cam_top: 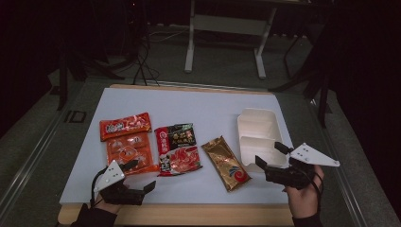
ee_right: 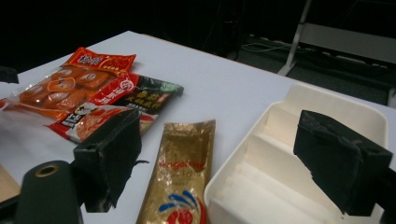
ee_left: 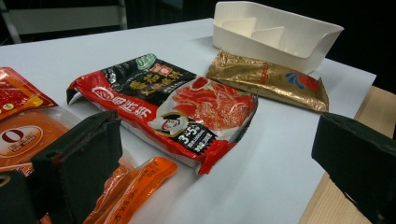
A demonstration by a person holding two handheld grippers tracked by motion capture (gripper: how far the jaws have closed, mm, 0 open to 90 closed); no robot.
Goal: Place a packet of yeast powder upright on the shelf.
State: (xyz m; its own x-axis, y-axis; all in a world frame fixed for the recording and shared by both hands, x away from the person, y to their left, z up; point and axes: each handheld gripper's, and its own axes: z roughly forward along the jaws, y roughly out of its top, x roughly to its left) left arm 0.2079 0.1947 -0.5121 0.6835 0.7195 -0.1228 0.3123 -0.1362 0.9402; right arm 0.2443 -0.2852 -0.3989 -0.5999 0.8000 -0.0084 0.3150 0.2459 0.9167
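Both tongs, left and right, wide open, empty, near gold packet.

Orange packet cut off, left edge.

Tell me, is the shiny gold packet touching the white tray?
Cannot tell. In the left gripper view the shiny gold foil packet lies right against the white plastic divided tray, but no view plainly shows contact or a gap.

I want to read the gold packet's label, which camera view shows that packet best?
The left gripper view: the gold packet lies whole and unobstructed beside the white tray. The high view shows it whole but small. In the right gripper view its lower end is cut off.
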